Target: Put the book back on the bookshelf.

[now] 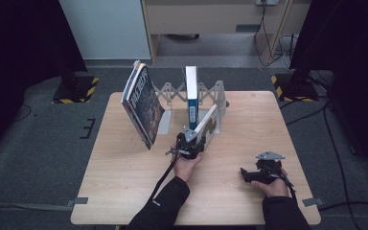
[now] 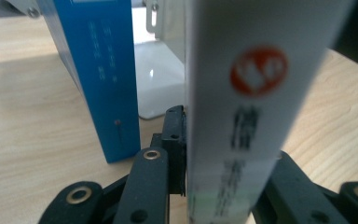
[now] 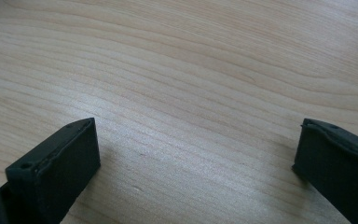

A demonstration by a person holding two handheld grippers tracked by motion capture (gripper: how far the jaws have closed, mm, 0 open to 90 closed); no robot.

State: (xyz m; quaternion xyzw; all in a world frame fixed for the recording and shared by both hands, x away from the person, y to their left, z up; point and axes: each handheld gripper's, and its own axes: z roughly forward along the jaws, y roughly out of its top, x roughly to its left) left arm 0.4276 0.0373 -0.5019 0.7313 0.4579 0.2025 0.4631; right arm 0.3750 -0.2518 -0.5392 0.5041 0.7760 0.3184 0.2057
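The left gripper (image 1: pixel 191 143) has its jaws clamped on the spine of a white book (image 2: pixel 242 93), tilted just right of the blue book (image 1: pixel 191 98) in the rack (image 1: pixel 211 91), apparently for shelving, while the right gripper (image 1: pixel 261 172) rests wide-jawed on the near desk (image 1: pixel 124 182).

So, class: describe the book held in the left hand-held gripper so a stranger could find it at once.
Start at the expanding metal book rack at the table's far edge. The white book leans at its near right end. Unlike the upright blue-spined book, its white spine carries a red-orange round logo.
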